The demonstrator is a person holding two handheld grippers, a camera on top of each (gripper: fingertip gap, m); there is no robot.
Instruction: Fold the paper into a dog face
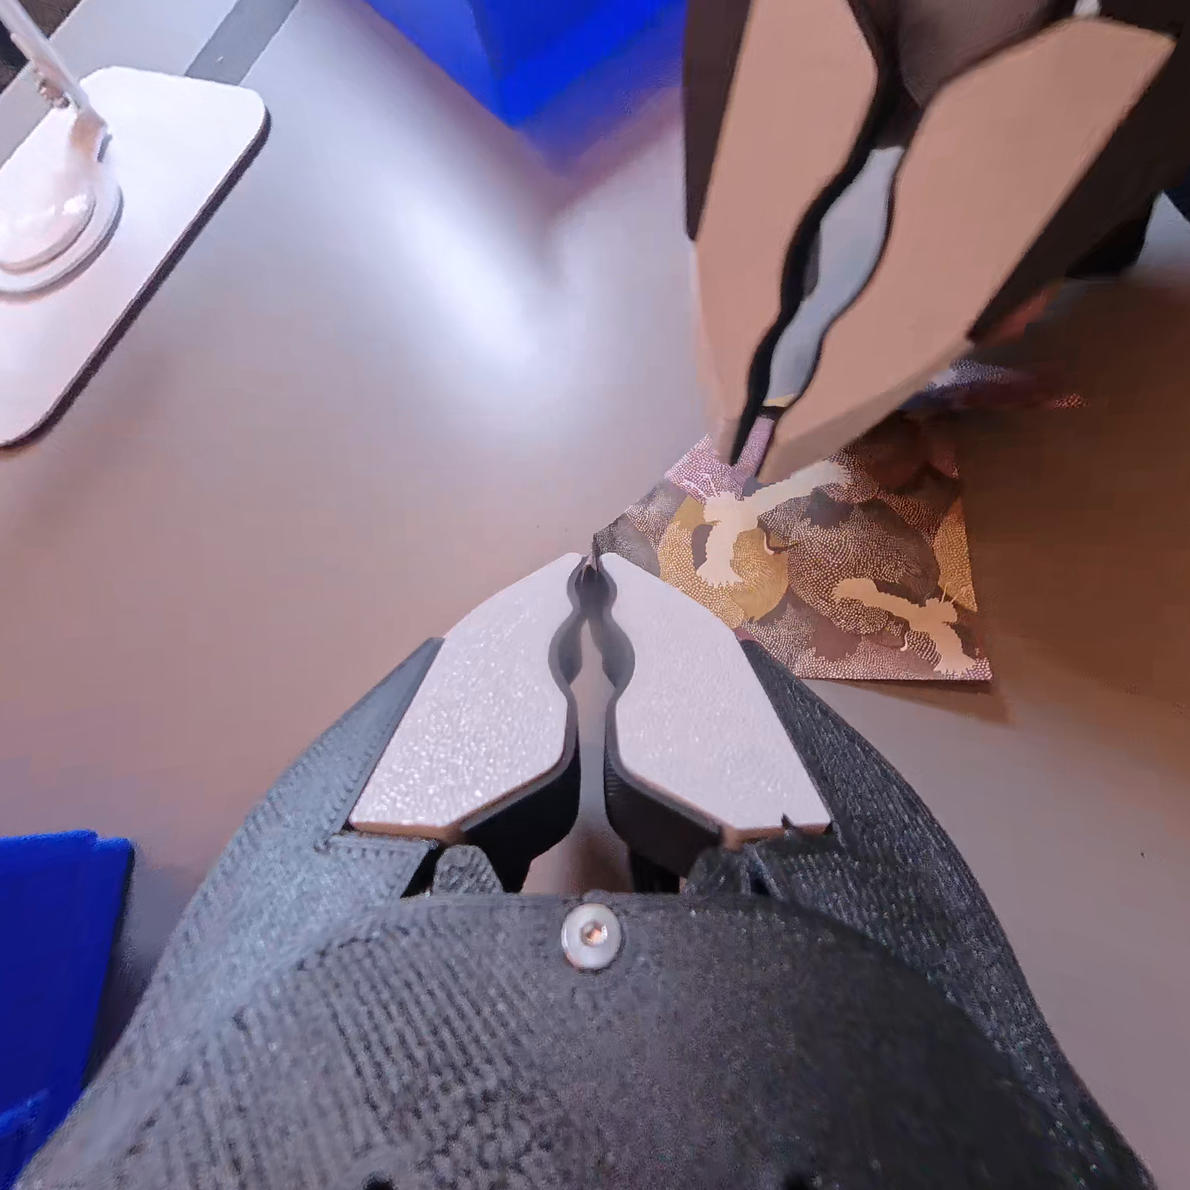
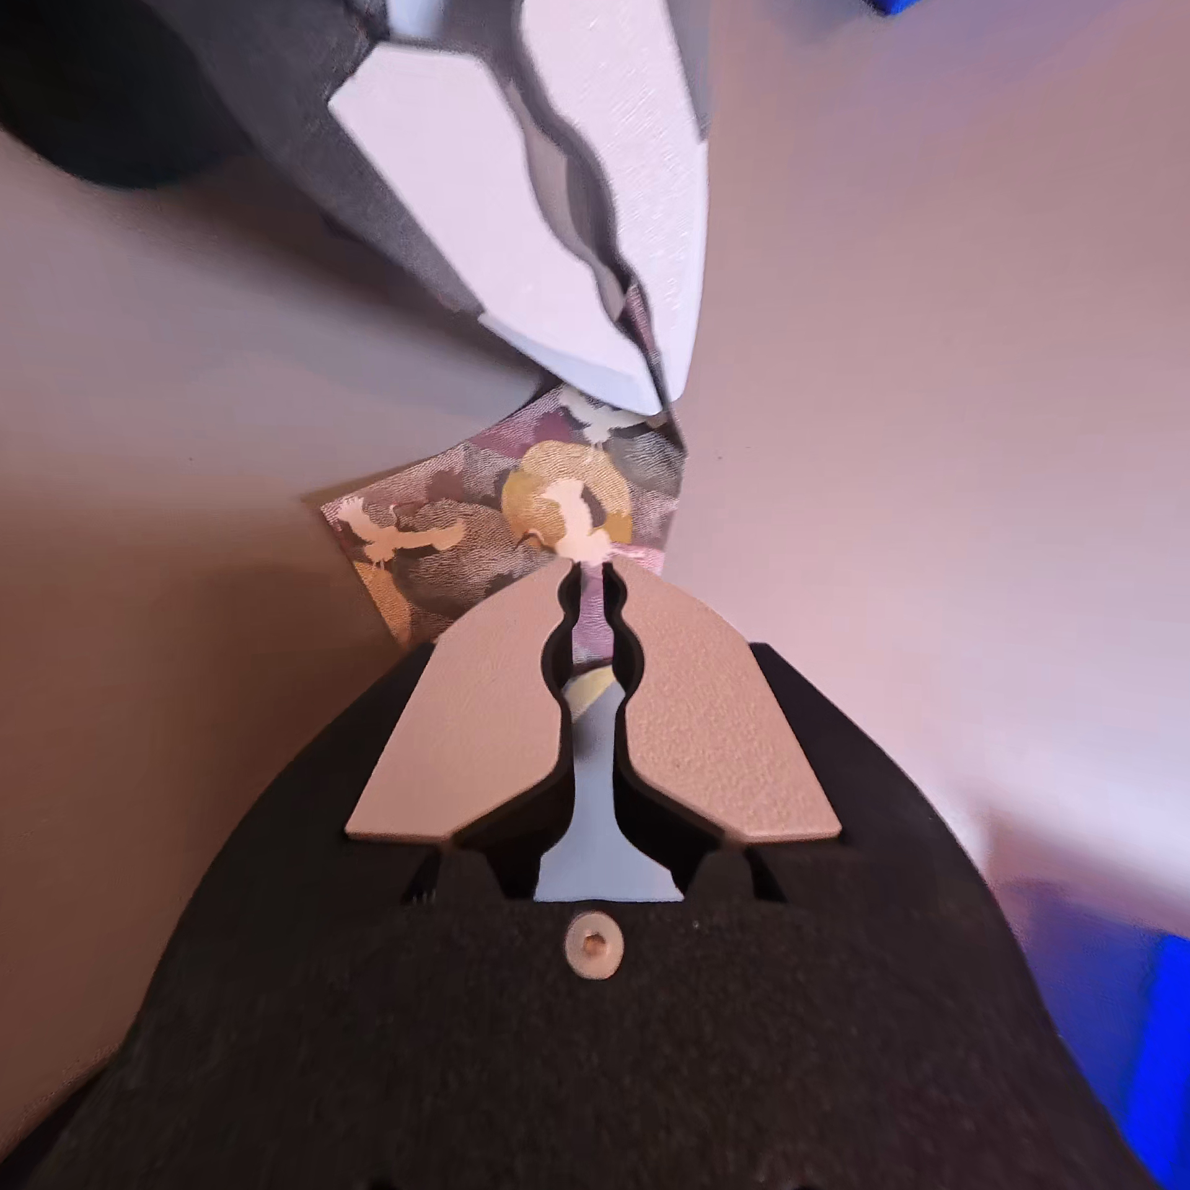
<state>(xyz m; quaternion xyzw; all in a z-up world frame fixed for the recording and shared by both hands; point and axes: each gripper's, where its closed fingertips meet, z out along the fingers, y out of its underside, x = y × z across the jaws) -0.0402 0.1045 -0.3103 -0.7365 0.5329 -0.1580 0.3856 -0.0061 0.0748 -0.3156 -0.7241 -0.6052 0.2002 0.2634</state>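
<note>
The paper point(image 1: 837, 579) is a folded sheet with a brown, gold and purple print of white birds. It lies on the grey-brown table point(image 1: 386, 451). My left gripper point(image 1: 591, 561) has pale grey fingers and is shut on the paper's near left corner, which rises a little off the table. My right gripper point(image 1: 752, 465) has tan fingers, comes down from the upper right, and is shut with its tips on the paper's upper left edge. In the right wrist view the right gripper point(image 2: 592, 568) rests on the paper point(image 2: 451, 547), and the left gripper point(image 2: 663, 396) pinches the far corner.
A white flat stand base point(image 1: 148, 212) with a thin pole sits at the far left of the table. A blue object point(image 1: 547, 58) lies beyond the paper, another blue object point(image 1: 51, 966) is at the near left, and a blue patch point(image 2: 1159, 1030) shows at the lower right. The grippers' ends are close to 5 centimeters from one another. My left gripper's tips are some 20 centimeters from the blue object point(image 1: 51, 966).
</note>
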